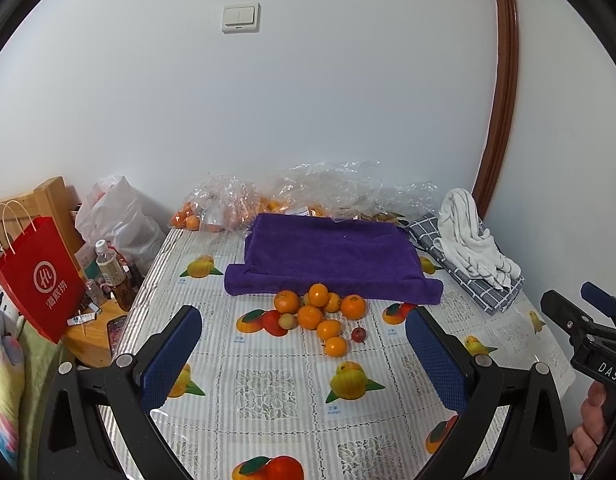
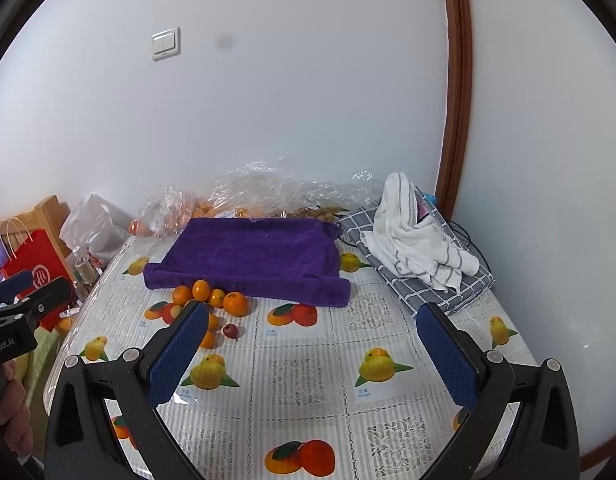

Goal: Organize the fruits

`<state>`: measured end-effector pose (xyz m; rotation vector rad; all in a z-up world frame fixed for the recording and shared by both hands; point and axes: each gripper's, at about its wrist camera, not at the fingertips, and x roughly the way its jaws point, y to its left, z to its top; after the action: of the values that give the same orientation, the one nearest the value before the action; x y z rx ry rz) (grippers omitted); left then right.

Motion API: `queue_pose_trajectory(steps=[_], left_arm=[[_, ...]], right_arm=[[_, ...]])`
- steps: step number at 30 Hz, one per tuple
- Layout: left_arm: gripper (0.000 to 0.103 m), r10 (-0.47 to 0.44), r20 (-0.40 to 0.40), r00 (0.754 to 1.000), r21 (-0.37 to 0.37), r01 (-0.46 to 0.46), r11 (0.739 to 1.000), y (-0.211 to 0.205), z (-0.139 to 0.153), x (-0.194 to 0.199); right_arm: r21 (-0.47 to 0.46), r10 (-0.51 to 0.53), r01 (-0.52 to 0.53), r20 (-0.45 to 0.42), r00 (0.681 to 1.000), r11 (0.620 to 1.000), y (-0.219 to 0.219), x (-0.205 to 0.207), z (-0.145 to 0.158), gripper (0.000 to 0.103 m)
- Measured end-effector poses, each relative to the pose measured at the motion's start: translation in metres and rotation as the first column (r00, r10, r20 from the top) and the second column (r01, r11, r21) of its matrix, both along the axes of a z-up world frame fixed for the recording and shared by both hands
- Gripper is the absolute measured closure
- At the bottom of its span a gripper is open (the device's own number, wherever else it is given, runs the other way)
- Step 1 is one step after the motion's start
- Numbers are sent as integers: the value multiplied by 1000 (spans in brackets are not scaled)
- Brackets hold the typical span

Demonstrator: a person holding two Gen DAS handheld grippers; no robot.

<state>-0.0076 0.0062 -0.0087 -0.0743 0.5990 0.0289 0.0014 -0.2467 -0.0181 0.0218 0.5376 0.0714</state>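
Note:
Several oranges (image 1: 320, 312) (image 2: 235, 303) lie in a loose pile on the patterned tablecloth, just in front of a folded purple towel (image 1: 332, 258) (image 2: 251, 256). A small red fruit (image 1: 358, 334) (image 2: 230, 331) and a pale round fruit (image 1: 287, 321) lie among them. My left gripper (image 1: 303, 332) is open above the table, short of the pile, nothing between its fingers. My right gripper (image 2: 314, 332) is open too, to the right of the pile; its left finger (image 2: 179, 356) hides some oranges. Each gripper shows at the edge of the other's view.
Clear plastic bags (image 1: 308, 192) with more oranges sit against the wall behind the towel. A white striped towel (image 1: 472, 240) lies on a grey checked cloth (image 2: 440, 280) at right. Left of the table: a red paper bag (image 1: 39, 280), bottles (image 1: 111, 268), a wooden stand.

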Motion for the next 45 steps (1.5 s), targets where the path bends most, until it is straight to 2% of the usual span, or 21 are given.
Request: queue_pose_trajectory(steps=[19, 28, 33, 45], left_arm=[[0, 3, 10, 1000, 15, -3, 1000, 3, -2, -2], [0, 5, 6, 1000, 16, -6, 1000, 3, -6, 1], [0, 7, 9, 1000, 13, -7, 1000, 4, -7, 3], [0, 0, 8, 1000, 16, 0, 1000, 8, -8, 10]], right_arm=[[16, 13, -13, 5, 1000, 1000, 8, 0, -1, 1], [-33, 19, -18, 10, 1000, 999, 11, 3, -7, 1], [-16, 25, -25, 12, 1000, 1000, 9, 2, -7, 1], [-50, -4, 4, -2, 1000, 999, 12, 7, -7, 1]])
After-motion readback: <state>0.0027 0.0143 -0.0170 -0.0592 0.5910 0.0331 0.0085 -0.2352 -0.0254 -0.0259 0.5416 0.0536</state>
